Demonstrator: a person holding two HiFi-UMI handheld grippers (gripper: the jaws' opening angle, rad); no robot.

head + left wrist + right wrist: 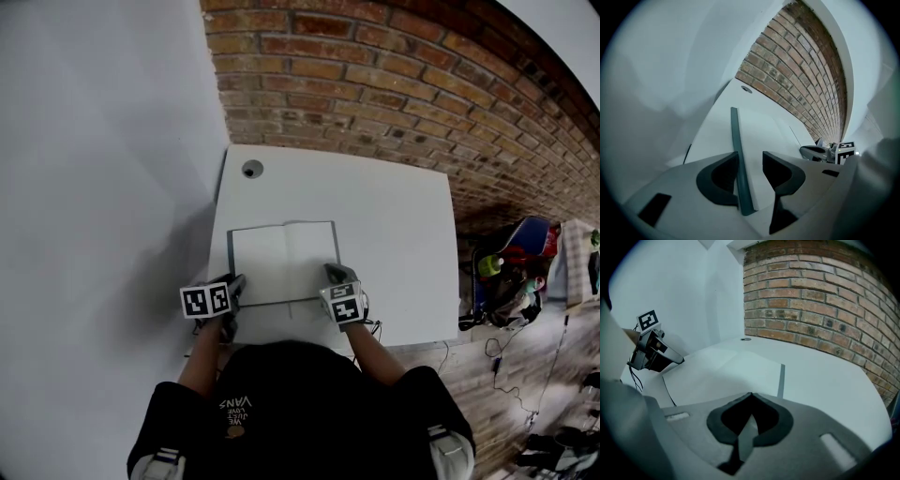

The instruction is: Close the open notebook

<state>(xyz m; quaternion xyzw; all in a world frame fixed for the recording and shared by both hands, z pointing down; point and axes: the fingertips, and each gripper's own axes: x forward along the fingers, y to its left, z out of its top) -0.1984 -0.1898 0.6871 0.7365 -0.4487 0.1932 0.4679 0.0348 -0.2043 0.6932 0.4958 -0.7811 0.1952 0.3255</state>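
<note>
Notebook open, spine pointing away; left gripper gaping astride cover edge; right gripper closed, empty.

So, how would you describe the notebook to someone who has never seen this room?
A white table stands before a brick wall. On its near half lies the notebook, open flat, with blank white pages and a dark cover edge. Unlike the small round hole at the far left corner, it is a large rectangle.
</note>
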